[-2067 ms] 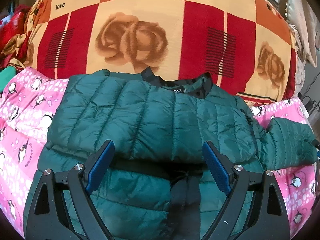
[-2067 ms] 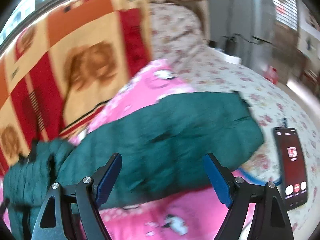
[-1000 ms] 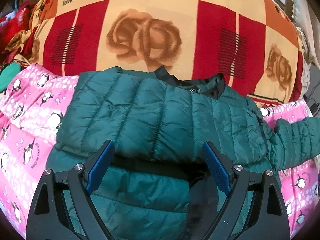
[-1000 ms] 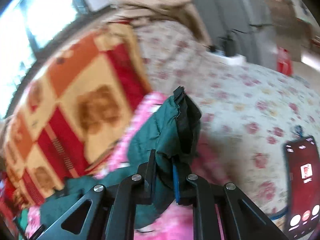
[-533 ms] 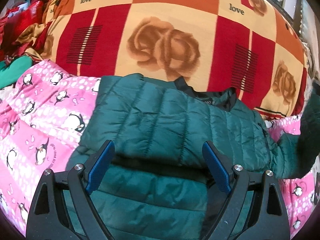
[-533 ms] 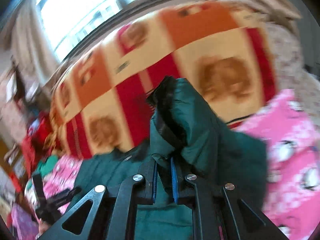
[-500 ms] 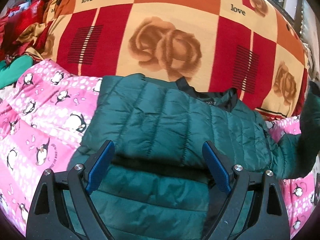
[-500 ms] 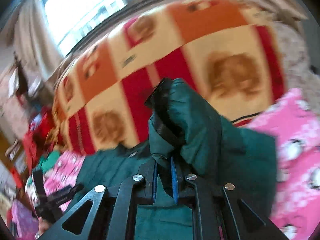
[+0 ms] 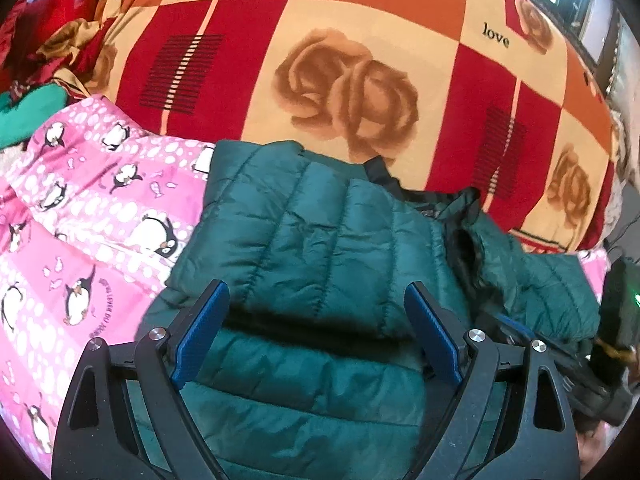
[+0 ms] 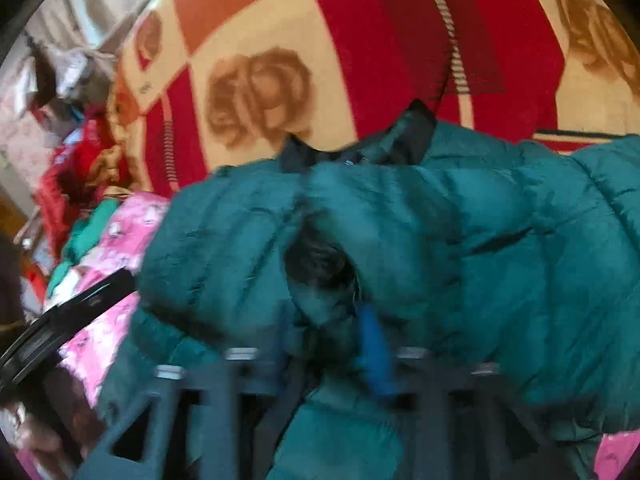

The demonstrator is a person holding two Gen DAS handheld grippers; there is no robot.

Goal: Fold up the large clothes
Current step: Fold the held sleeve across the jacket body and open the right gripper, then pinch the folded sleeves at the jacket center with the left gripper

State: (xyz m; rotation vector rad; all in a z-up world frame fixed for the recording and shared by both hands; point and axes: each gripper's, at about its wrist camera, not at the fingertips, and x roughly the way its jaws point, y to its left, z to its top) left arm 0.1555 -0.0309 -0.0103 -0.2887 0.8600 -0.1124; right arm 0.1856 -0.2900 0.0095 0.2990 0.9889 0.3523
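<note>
We have swung the sleeve across onto the jacket; right tool just parting around its cuff, left tool spread, empty, nearer the hem.

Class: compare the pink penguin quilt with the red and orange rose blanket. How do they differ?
The pink penguin quilt lies flat under the green jacket; the rose blanket bulges up behind it. The quilt shows small penguins and white dots; the blanket has large red, orange and cream squares with roses and the word "love". Both are printed bedding.

jacket | dark green, quilted | partly folded | on pink bedding
</note>
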